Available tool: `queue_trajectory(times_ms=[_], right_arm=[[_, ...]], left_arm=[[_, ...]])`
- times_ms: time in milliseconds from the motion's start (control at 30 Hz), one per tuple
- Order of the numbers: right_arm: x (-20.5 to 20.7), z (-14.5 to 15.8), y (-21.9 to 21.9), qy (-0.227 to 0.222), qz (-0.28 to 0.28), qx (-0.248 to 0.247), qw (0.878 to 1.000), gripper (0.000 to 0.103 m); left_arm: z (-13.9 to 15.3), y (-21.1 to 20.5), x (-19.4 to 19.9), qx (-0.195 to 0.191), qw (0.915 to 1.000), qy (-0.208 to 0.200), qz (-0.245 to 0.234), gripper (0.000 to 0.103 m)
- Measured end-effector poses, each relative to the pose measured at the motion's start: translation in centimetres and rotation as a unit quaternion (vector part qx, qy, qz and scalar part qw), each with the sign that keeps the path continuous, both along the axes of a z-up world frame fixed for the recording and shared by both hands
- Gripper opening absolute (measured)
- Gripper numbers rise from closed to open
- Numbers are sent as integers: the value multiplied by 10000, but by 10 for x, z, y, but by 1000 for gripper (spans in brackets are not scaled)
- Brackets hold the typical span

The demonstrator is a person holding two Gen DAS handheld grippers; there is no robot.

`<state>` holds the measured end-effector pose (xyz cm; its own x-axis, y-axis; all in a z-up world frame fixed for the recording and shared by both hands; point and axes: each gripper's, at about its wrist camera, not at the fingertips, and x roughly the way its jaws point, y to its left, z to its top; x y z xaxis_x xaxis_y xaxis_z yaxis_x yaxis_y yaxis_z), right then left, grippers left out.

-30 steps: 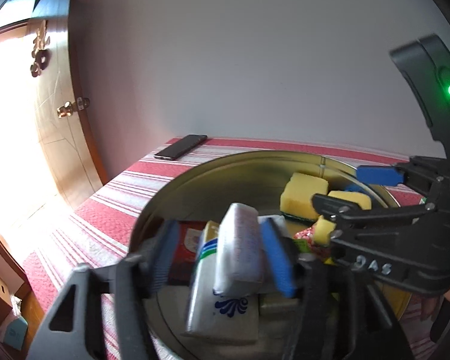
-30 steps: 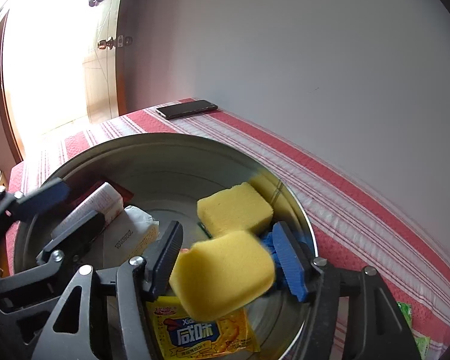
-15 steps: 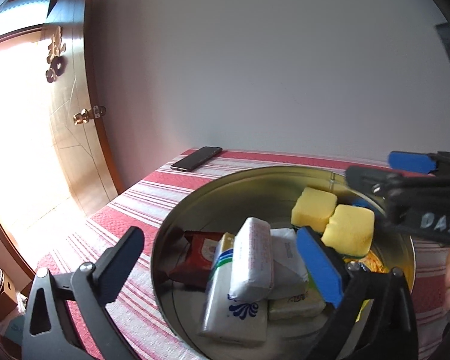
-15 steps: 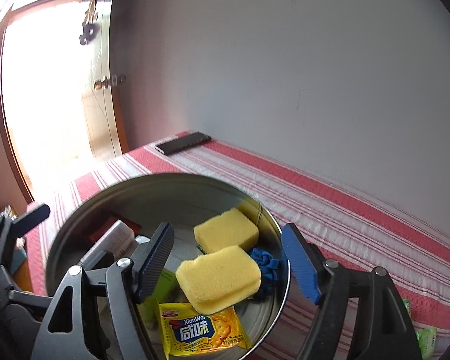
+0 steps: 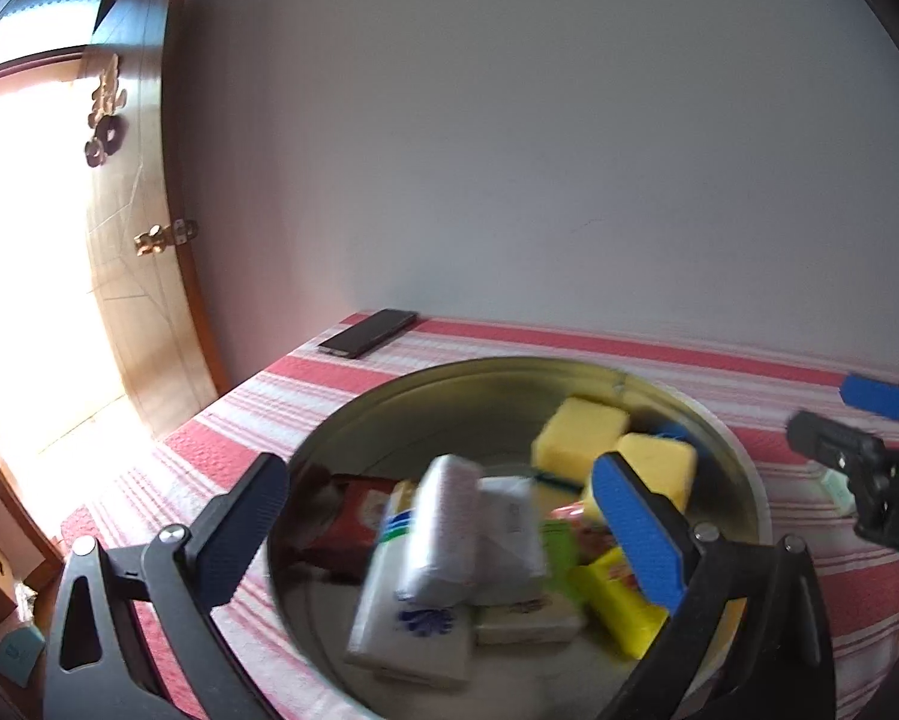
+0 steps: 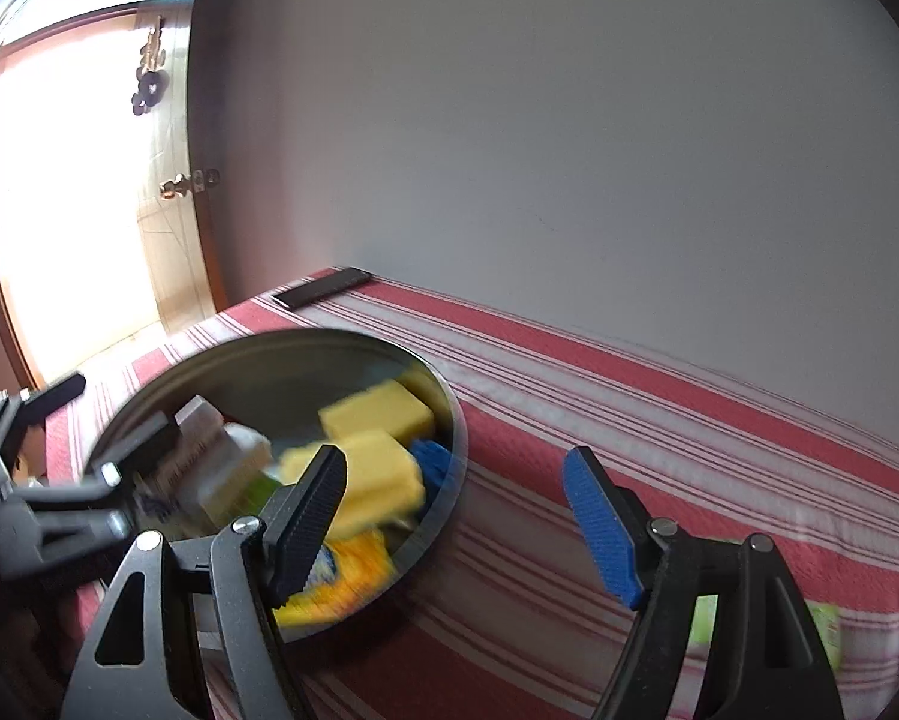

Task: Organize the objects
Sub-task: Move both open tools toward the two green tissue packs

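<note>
Most items already sit in the round metal tin (image 5: pixel 743 480): two yellow sponges (image 5: pixel 578 429), tissue packs (image 5: pixel 449 531), snack packets. Both left tongs (image 5: pixel 431 528) and right tongs (image 6: pixel 458 519) are spread, empty (a green packet (image 6: pixel 824 630) waits on the worktop (image 6: pixel 659 420), near right).

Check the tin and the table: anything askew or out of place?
Mostly fine. In the round tin the white tissue pack leans tilted on the other packs, not flat. A green packet lies on the striped cloth outside the tin, behind the right tool. Both tools open, empty.
</note>
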<state>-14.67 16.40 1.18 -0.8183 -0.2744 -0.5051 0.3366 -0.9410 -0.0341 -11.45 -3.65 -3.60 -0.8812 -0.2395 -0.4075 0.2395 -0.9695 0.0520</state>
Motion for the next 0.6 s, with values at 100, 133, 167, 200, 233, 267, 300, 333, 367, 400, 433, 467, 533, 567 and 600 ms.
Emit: queue_trajectory(times_ms=[100, 133, 167, 200, 233, 267, 300, 333, 367, 400, 433, 467, 533, 567, 600], right_arm=[[7, -3, 41, 25, -385, 141, 9992, 77], [9, -4, 58, 11, -564, 218, 9982, 77], [9, -6, 68, -5, -667, 264, 9974, 77], [9, -8, 84, -46, -848, 335, 9958, 77], [9, -12, 101, -102, -1047, 380, 9937, 77], [9, -13, 114, -157, -1207, 375, 9919, 77], [8, -16, 125, -235, -1335, 346, 9902, 77], [6, -20, 137, -364, -1451, 308, 9883, 77], [4, -23, 143, -446, -1503, 307, 9872, 77], [1, -27, 149, -544, -1538, 353, 9860, 77], [-2, -31, 153, -637, -1572, 433, 9846, 77], [-5, -37, 156, -772, -1617, 529, 9824, 77], [-10, -45, 160, -974, -1549, 520, 9817, 77], [-14, -49, 162, -1100, -1511, 514, 9810, 77], [-15, -53, 166, -1171, -1509, 538, 9801, 77]], left_arm=[[6, 24, 1, -42, 9996, 77, -267, 103], [8, 32, 1, -65, 9993, 82, -351, 103], [10, 45, 0, -93, 9987, 80, -501, 103], [11, 57, -2, -111, 9977, 62, -663, 103], [13, 69, -4, -114, 9964, 25, -843, 103], [13, 83, -8, -103, 9946, -34, -1035, 103], [13, 97, -11, -117, 9929, -82, -1185, 103], [13, 107, -13, -141, 9914, -108, -1297, 103], [11, 121, -17, -157, 9885, -161, -1497, 103], [9, 134, -23, -167, 9852, -268, -1683, 103], [7, 143, -28, -207, 9841, -341, -1731, 103], [3, 154, -34, -292, 9830, -417, -1765, 103], [-3, 167, -45, -344, 9810, -569, -1821, 103], [-5, 171, -50, -353, 9804, -641, -1831, 103], [-7, 174, -54, -343, 9796, -702, -1852, 103]])
